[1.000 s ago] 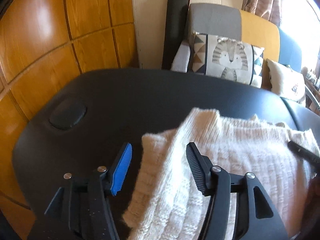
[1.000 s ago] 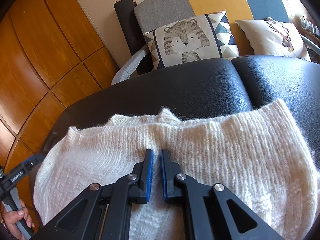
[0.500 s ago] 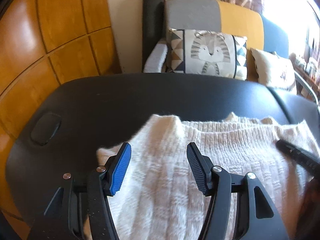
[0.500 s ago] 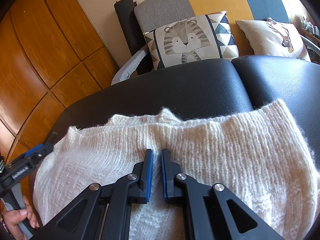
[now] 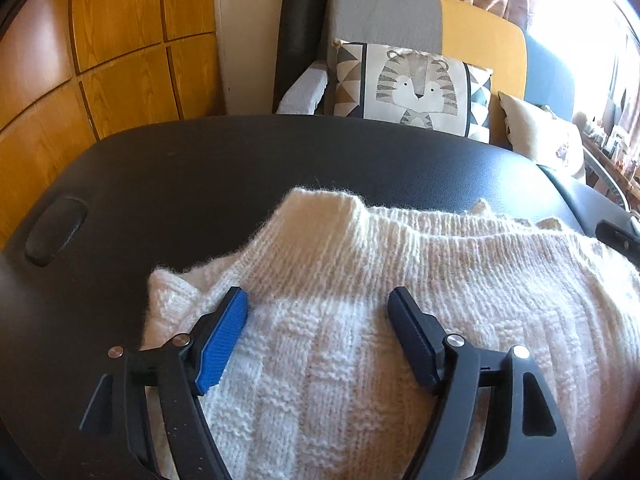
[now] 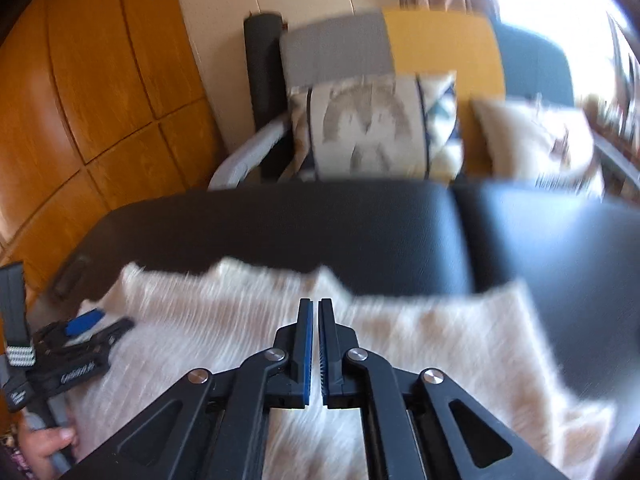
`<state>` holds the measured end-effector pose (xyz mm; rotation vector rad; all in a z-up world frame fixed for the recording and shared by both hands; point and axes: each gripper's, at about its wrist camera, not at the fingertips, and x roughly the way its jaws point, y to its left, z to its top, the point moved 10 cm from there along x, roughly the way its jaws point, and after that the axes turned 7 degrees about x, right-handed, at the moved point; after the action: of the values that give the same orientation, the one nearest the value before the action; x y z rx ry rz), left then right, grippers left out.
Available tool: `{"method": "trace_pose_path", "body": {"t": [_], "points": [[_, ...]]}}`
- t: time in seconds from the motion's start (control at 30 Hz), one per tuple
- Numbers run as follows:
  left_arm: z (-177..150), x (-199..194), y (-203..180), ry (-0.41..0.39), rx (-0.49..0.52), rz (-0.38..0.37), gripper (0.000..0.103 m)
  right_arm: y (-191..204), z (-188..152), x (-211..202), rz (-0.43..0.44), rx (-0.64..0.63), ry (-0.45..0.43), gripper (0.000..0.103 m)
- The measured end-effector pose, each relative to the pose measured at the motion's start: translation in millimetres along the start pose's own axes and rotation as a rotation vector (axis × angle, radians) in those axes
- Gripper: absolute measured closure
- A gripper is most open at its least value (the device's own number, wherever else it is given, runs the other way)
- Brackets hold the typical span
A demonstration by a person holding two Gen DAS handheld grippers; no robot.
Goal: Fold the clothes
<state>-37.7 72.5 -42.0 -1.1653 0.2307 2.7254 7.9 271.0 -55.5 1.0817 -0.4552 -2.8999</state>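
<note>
One cream sweater, one black padded table, two cushions, two tongs.

Daylight floods in from my far right, blowing out the window. My left view is sharp; my right view smears with motion blur. Fisheye bends the edges, corners go dark, sheen on the tabletop.

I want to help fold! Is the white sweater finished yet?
Not yet. The white sweater lies in a wide folded bundle on the black table, so a first fold looks done. The left gripper is opening over its left end, gripping nothing; the right gripper is shut, empty. More folds seem left.
</note>
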Motion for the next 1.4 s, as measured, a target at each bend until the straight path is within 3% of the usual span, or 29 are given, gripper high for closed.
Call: {"method": "trace_pose_path", "body": {"t": [0.07, 0.13, 0.23, 0.33, 0.53, 0.67, 0.83, 0.93, 1.07, 1.27, 1.4], "points": [[-2.2, 0.8, -1.8, 0.002, 0.001, 0.001, 0.025, -10.8, -2.3, 11.7, 0.031, 0.043, 0.079, 0.101], [-1.8, 2.0, -0.3, 0.001, -0.002, -0.006, 0.025, -23.6, -10.0, 17.0, 0.120, 0.163, 0.175, 0.099], [-1.5, 2.9, 0.7, 0.002, -0.004, -0.009, 0.024, -57.6, -6.6, -2.3, 0.093, 0.229, 0.151, 0.080], [-1.6, 2.8, 0.4, 0.003, -0.003, -0.008, 0.024, -93.4, -10.5, -25.7, 0.026, 0.258, 0.143, 0.080], [-1.6, 3.2, 0.1, 0.003, -0.003, -0.010, 0.024, -114.7, -15.9, -41.2, -0.095, 0.145, 0.144, 0.079], [-1.9, 3.1, -0.1, 0.003, -0.003, -0.011, 0.024, -117.0, -11.5, -25.9, -0.134, 0.129, 0.181, 0.078], [-1.8, 2.6, -0.4, 0.001, -0.004, -0.014, 0.024, -104.4, -12.7, -4.0, -0.175, -0.004, 0.246, 0.075], [-1.6, 3.0, -0.2, 0.001, -0.006, -0.016, 0.024, -98.4, -13.8, 1.1, -0.179, -0.075, 0.257, 0.077], [-1.7, 3.1, -0.2, 0.001, -0.004, -0.018, 0.024, -105.5, -12.0, -5.3, -0.164, -0.036, 0.240, 0.098], [-1.3, 3.3, 0.2, 0.000, -0.004, -0.020, 0.024, -124.2, 7.3, -29.1, -0.237, 0.021, 0.111, 0.099], [-0.7, 3.5, 0.1, -0.001, -0.002, -0.028, 0.024, -143.9, -0.2, -18.9, -0.240, 0.076, 0.154, 0.102]]}}
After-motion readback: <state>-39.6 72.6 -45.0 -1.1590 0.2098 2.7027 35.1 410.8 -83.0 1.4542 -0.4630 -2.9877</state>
